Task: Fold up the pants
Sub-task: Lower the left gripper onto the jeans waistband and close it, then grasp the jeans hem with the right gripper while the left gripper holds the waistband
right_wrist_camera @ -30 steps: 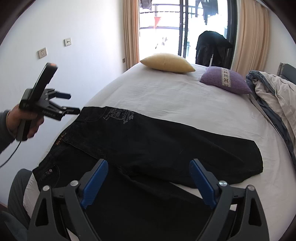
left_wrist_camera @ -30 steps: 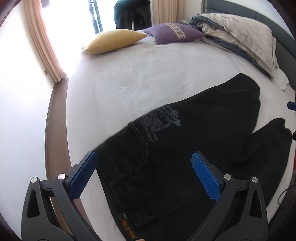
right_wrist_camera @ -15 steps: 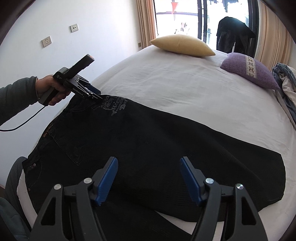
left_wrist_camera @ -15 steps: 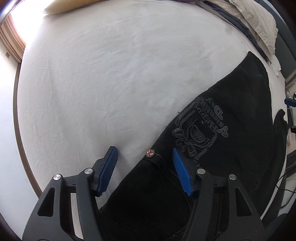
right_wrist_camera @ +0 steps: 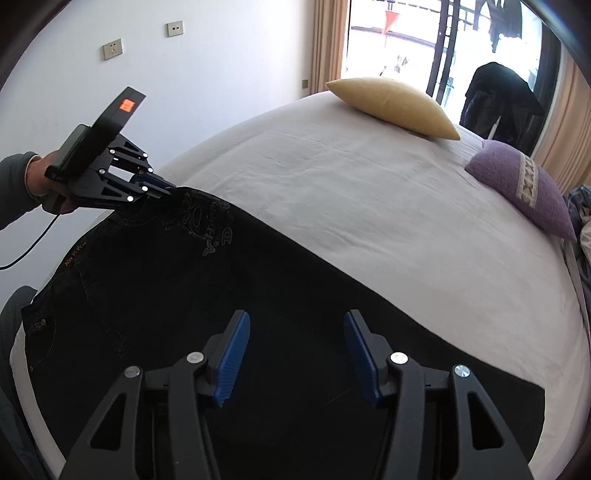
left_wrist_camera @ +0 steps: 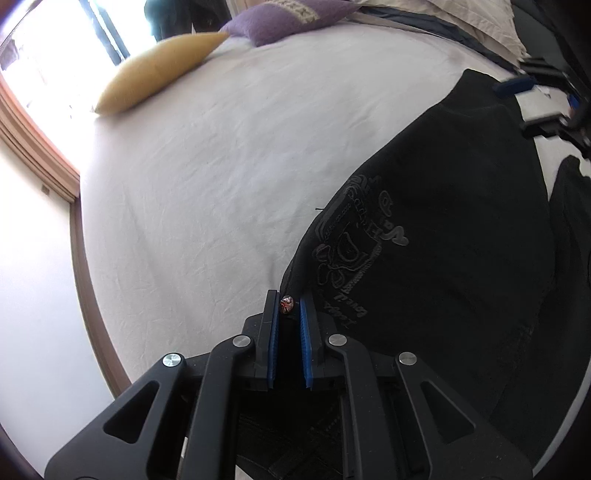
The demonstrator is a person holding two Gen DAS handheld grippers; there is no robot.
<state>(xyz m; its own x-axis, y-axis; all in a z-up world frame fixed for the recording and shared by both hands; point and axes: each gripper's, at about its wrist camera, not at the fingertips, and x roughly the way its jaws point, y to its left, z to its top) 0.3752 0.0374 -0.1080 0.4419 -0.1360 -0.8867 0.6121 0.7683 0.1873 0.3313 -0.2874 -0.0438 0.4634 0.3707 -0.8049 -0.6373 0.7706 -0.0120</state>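
Black pants (left_wrist_camera: 443, 229) with grey embroidery lie spread on the white bed (left_wrist_camera: 221, 166). My left gripper (left_wrist_camera: 288, 306) is shut on the waistband corner beside a copper button (left_wrist_camera: 286, 303). In the right wrist view the pants (right_wrist_camera: 258, 280) fill the near bed and the left gripper (right_wrist_camera: 168, 192) pinches their far left corner, lifting it slightly. My right gripper (right_wrist_camera: 295, 325) is open and empty, hovering low over the upper leg near its far edge. It also shows blurred at the upper right of the left wrist view (left_wrist_camera: 535, 99).
A yellow pillow (right_wrist_camera: 395, 103) and a purple pillow (right_wrist_camera: 524, 188) lie at the far side of the bed. Rumpled bedding (left_wrist_camera: 461, 18) is piled at the head. The wooden bed frame (left_wrist_camera: 85, 295) runs along the left edge by the wall.
My left gripper has closed on the waistband corner by the button and raised it a little. My right gripper has moved forward and lower over the pant leg, staying open.
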